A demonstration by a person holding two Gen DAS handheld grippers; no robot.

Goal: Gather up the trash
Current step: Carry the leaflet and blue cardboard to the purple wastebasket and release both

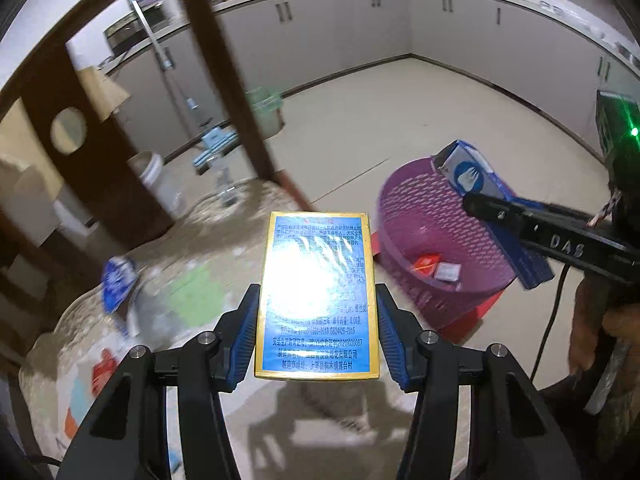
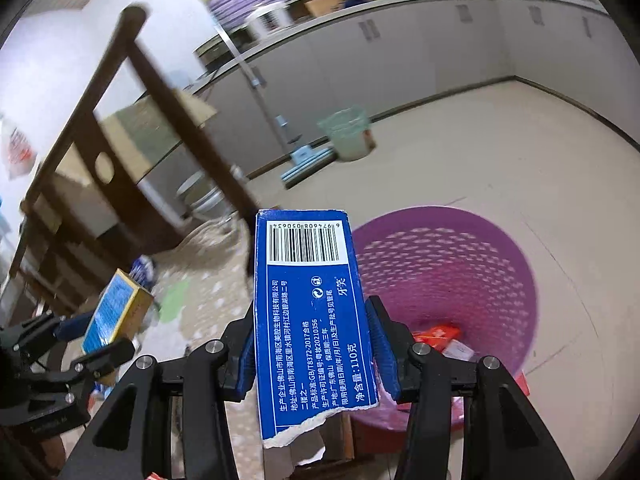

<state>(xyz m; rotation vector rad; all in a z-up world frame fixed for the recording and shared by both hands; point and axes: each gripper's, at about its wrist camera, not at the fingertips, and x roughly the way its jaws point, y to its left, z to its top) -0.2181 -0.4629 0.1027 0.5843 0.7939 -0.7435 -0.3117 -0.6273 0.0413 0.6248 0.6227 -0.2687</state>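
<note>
My left gripper point(image 1: 316, 320) is shut on a gold-edged blue box point(image 1: 316, 296) and holds it above the round table point(image 1: 224, 216). It also shows at the left of the right wrist view point(image 2: 114, 312). My right gripper point(image 2: 310, 344) is shut on a torn blue toothpaste box point(image 2: 308, 312) and holds it at the rim of the purple trash basket point(image 2: 500, 256). In the left wrist view that box point(image 1: 476, 184) hangs over the basket point(image 1: 404, 216). Red and white scraps point(image 1: 436, 268) lie on the basket's floor.
A blue wrapper point(image 1: 116, 280), a green patch point(image 1: 196, 296) and red scraps point(image 1: 102, 372) lie on the patterned tablecloth. A dark wooden chair point(image 1: 224, 80) stands behind the table. A mop point(image 2: 304, 164) and a green-lined bin point(image 2: 348, 136) stand by the grey cabinets.
</note>
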